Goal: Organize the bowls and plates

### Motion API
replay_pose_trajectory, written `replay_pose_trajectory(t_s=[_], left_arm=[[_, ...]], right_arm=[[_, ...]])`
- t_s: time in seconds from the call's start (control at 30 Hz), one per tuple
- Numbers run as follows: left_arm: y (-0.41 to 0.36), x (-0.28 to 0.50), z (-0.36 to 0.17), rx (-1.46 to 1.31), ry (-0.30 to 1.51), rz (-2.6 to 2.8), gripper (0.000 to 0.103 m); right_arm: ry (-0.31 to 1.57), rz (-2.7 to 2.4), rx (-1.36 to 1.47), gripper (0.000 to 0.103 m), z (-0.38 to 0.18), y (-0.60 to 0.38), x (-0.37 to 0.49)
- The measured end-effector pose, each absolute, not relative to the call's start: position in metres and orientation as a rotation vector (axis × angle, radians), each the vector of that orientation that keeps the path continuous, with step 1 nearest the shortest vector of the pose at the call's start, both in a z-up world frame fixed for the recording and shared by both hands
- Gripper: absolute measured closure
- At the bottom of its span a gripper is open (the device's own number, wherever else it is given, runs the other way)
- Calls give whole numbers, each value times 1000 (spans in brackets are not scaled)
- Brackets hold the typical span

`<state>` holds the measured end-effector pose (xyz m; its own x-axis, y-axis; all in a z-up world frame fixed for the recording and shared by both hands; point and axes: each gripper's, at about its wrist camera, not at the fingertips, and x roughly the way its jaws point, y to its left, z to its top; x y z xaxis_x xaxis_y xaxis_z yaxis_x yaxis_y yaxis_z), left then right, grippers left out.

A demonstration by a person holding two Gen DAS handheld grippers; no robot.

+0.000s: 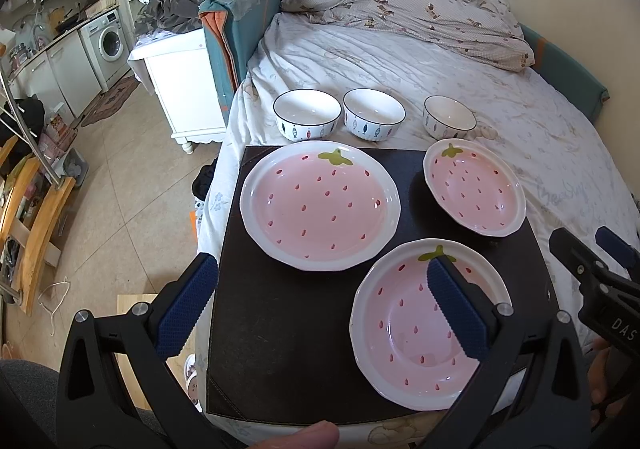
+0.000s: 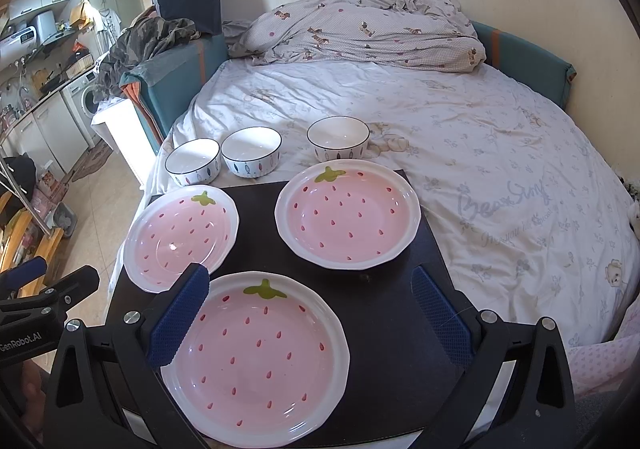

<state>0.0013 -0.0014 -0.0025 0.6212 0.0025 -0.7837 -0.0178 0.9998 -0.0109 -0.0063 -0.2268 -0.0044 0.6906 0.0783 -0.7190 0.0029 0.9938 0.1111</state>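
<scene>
Three pink strawberry plates lie on a dark mat (image 1: 280, 329) on the bed: a large one at the left (image 1: 320, 209) (image 2: 180, 237), one at the far right (image 1: 474, 193) (image 2: 348, 215), and a near one (image 1: 392, 333) (image 2: 256, 357). Behind the mat, three white fish-pattern bowls (image 1: 307, 119) (image 1: 374, 117) (image 1: 450, 121) stand in a row on the sheet (image 2: 193, 165) (image 2: 251, 155) (image 2: 338, 143). My left gripper (image 1: 320, 309) is open above the mat, its right finger over the near plate. My right gripper (image 2: 310, 315) is open over the near plate's far edge. Neither holds anything.
A rumpled duvet (image 1: 420, 9) lies at the head of the bed. A white cabinet (image 1: 180, 89) stands left of the bed, with tiled floor (image 1: 120, 189) and a wooden rack (image 1: 36, 229) beyond. A thumb (image 1: 300, 437) shows at the bottom edge.
</scene>
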Motion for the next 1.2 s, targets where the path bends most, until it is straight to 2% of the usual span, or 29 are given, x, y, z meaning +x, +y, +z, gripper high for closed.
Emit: replay_pose_trajectory(t_s=[0.23,0.6,0.9,1.07,1.1,1.17,1.2], left_arm=[[-2,6,-6,-32,935,-14,0],[-2,26,-22,-14,1028,3,0],[-4,48,-61,-44,1210,-11,0],[1,56,-93,-111,1323,11,1],[3,56,-97,-126,1336,18,4],[6,59,-108,-178,1378,22,16],[6,60,-116,-206,1410,12,28]], right_arm=[[820,47,117,0,-7,-230,-3],[967,61,297,0,-32,-279,11],[1077,67,351,1,-53,-298,22],[1199,57,405,21,-80,-311,34],[1253,64,441,22,-93,-314,36],[1319,81,492,31,-108,-316,38],[1352,89,546,31,-119,-318,37]])
